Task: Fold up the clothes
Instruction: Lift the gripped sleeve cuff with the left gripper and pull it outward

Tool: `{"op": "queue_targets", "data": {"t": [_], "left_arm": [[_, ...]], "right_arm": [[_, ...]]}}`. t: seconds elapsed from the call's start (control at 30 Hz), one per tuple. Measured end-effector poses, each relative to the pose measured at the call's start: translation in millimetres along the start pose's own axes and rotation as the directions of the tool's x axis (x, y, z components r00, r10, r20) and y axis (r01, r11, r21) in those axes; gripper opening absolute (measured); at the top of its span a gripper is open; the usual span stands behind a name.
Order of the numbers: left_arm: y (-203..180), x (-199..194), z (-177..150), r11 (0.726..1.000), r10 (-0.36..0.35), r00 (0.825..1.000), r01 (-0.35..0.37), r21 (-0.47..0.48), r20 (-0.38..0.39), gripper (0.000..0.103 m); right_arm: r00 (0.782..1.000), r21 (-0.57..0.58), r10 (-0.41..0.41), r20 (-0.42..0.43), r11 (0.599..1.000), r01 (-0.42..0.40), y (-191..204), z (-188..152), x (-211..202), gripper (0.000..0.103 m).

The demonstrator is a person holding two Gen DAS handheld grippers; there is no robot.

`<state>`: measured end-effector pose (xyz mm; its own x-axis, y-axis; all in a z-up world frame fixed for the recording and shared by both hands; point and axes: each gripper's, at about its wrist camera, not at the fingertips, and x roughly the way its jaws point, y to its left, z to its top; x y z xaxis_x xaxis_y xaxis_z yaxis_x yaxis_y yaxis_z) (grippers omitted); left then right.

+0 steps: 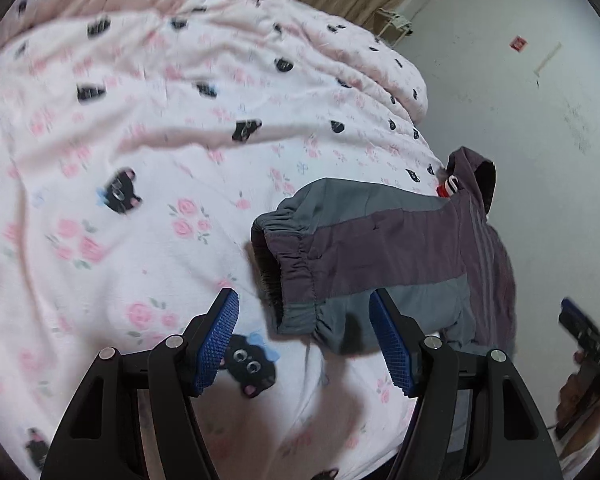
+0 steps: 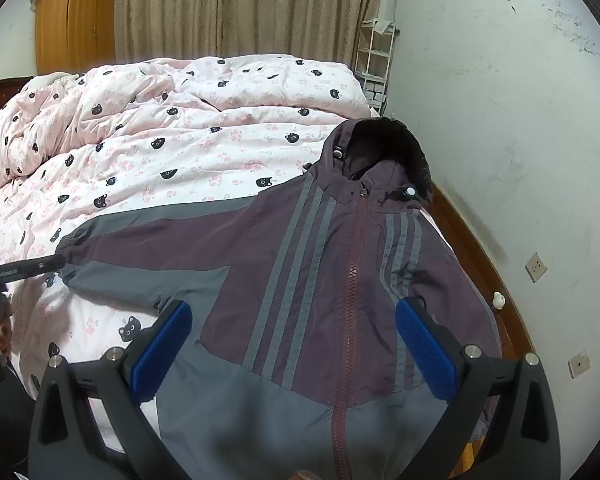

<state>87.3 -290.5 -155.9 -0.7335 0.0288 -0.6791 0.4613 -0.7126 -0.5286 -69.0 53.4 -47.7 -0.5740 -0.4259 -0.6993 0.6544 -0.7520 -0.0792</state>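
A purple and grey hooded jacket (image 2: 300, 280) lies front up on the bed, zipped, hood toward the far wall, one sleeve stretched out to the left. In the left wrist view the sleeve (image 1: 360, 248) ends in an elastic cuff (image 1: 278, 264). My left gripper (image 1: 304, 340) is open, just above and short of that cuff, holding nothing. My right gripper (image 2: 292, 344) is open above the jacket's lower front, empty. The left gripper's tip (image 2: 20, 270) shows at the sleeve cuff in the right wrist view.
The bed is covered by a rumpled pink quilt (image 2: 160, 128) with black cat faces. A white wall (image 2: 500, 120) runs close along the right of the bed. A wooden wardrobe (image 2: 76, 20), curtains (image 2: 240, 8) and a white shelf (image 2: 376, 64) stand behind.
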Motion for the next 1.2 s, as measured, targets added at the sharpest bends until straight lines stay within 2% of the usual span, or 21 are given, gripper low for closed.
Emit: {"op": "queue_targets", "data": {"t": [0.17, 0.27, 0.33, 0.37, 0.4, 0.53, 0.8, 1.0, 1.2], "left_arm": [[-1.3, 18.6, 5.2, 0.998, -0.056, 0.998, 0.056, -0.021, -0.02, 0.063], [-6.1, 27.4, 8.0, 0.998, -0.063, 0.998, 0.063, -0.011, -0.03, 0.062], [-5.8, 29.7, 9.4, 0.998, -0.067, 0.997, 0.066, -0.015, -0.031, 0.05], [-4.0, 30.4, 9.9, 0.997, -0.071, 0.997, 0.07, -0.023, -0.034, 0.031], [-0.4, 31.2, 10.0, 0.996, -0.083, 0.996, 0.081, -0.041, -0.039, 0.016], [9.7, 28.4, 8.7, 0.989, -0.126, 0.991, 0.122, -0.081, -0.045, 0.012], [13.4, -4.3, 18.6, 0.99, -0.101, 0.994, 0.104, -0.097, 0.043, 0.009], [18.4, -37.5, 40.6, 0.996, -0.015, 0.994, 0.024, -0.083, 0.109, 0.008], [57.2, -70.2, 55.0, 0.992, 0.077, 0.985, -0.06, -0.115, 0.153, 0.008]], "right_arm": [[1.0, -0.001, -0.004, -0.001, 1.0, 0.004, -0.3, 0.7, -0.7, 0.103], [1.0, 0.001, -0.005, -0.005, 1.0, 0.005, -0.4, 0.8, 0.1, 0.103], [1.0, 0.0, -0.006, -0.007, 1.0, 0.006, 0.9, 0.5, 0.6, 0.103], [1.0, -0.001, -0.007, -0.008, 1.0, 0.007, 1.1, 0.4, 0.8, 0.103], [1.0, -0.002, -0.007, -0.009, 1.0, 0.007, 1.3, 0.2, 0.9, 0.103], [1.0, -0.005, -0.008, -0.013, 1.0, 0.008, 2.3, -0.5, 2.1, 0.103], [1.0, 0.002, -0.013, -0.024, 1.0, 0.013, -1.5, 0.2, 6.5, 0.103], [0.999, 0.024, -0.011, -0.037, 1.0, 0.012, -8.7, 0.3, 12.3, 0.103], [0.999, 0.022, 0.004, -0.036, 1.0, -0.003, -1.9, 8.3, 18.3, 0.103]]}}
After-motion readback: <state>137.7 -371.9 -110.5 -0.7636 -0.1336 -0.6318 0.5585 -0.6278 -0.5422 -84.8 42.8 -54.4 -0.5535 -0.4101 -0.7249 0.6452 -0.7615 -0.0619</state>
